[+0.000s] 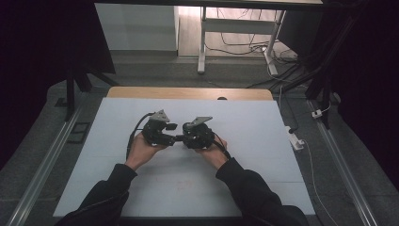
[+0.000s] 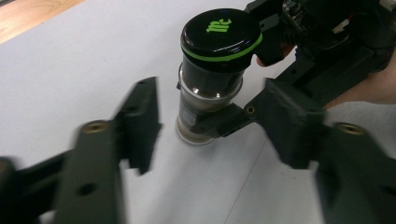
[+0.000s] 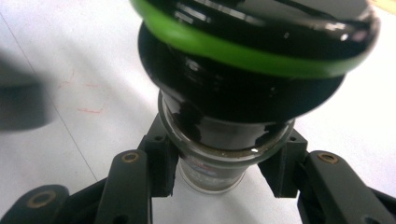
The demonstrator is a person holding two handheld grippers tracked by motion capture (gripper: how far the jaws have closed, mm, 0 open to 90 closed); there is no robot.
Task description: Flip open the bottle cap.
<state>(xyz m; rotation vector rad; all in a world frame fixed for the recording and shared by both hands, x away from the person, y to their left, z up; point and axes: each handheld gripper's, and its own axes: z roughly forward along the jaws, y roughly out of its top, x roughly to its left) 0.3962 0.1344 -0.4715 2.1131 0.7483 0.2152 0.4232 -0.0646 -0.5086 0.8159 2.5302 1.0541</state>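
Observation:
A small glass bottle (image 2: 210, 88) with a glossy black cap (image 2: 220, 32) ringed in green stands upright on the white tabletop (image 1: 263, 141). My right gripper (image 3: 224, 165) is shut on the bottle (image 3: 219, 140), jaws clamped on the glass body just under the cap (image 3: 252, 51). My left gripper (image 2: 212, 123) is open, its blurred jaws spread to either side of the bottle and a little short of it. The right gripper (image 2: 224, 119) also appears in the left gripper view, reaching in from the upper right. From the high view both grippers, left (image 1: 162, 133) and right (image 1: 196, 135), meet tip to tip at mid-table.
A wooden strip (image 1: 188, 92) runs along the table's far edge. A white power strip (image 1: 296, 140) and cables lie on the floor to the right. White desk legs (image 1: 202, 42) stand beyond. Faint red marks (image 3: 88, 109) show on the tabletop.

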